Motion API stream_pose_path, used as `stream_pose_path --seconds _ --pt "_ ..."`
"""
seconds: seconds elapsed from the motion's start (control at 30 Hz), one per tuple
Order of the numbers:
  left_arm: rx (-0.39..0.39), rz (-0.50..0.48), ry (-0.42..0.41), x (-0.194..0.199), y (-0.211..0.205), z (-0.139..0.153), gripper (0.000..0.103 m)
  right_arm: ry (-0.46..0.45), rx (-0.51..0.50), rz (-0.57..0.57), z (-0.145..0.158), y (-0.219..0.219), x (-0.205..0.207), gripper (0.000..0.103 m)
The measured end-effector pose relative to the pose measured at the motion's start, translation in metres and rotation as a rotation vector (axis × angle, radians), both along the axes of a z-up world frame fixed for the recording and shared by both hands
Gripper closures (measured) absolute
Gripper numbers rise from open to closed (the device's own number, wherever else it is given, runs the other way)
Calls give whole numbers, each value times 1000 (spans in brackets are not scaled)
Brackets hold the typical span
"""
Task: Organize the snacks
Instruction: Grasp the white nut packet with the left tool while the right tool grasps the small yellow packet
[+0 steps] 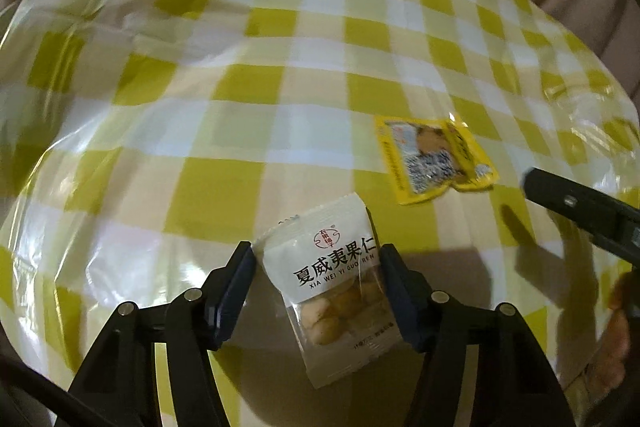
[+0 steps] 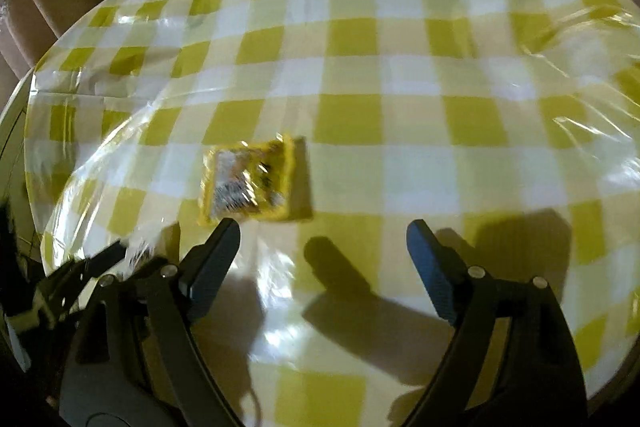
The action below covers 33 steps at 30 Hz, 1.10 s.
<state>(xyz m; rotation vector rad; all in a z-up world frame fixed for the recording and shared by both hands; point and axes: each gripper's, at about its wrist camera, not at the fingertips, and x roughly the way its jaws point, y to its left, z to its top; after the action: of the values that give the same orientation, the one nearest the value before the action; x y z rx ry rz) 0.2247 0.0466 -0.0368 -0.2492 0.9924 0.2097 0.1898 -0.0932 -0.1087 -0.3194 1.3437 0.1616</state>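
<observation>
Two snack packets lie loose on the checked table (image 1: 304,27), so sorting has barely begun. Left tool (image 1: 318,263) brackets the white macadamia packet (image 1: 340,287), pads about touching its edges. Right tool (image 2: 322,239) gapes wide and empty, just short of the yellow packet (image 2: 248,183).

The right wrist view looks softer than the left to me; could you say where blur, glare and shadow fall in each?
Right wrist view: yellow packet smeared by motion blur, gripper shadows below it. Left wrist view: white packet sharp, print legible; glare on the tablecloth at left.
</observation>
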Motion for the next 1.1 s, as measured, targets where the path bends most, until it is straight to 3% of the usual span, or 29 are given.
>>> stream_pose_path --seconds 0.1,0.47,0.6,0.67,1.03,1.07,1.1 --pt "-16 24 -17 -6 9 2 40 13 43 13 -14 8 11 16" --pt "-51 69 -39 -12 27 -1 40 66 33 64 -54 27 23 18" --pt "-58 77 -40 -14 28 -2 40 41 -6 113 -58 38 22 34" --pt "-58 80 -42 -15 28 -1 40 40 -13 137 -60 44 20 49" --pt "-50 85 -51 -16 28 0 40 11 -10 176 -55 53 4 58" --pt "-49 81 -53 -16 28 1 40 7 -4 178 -52 52 2 68" --pt "-47 77 -54 -16 27 1 40 -4 0 179 -49 51 -1 70"
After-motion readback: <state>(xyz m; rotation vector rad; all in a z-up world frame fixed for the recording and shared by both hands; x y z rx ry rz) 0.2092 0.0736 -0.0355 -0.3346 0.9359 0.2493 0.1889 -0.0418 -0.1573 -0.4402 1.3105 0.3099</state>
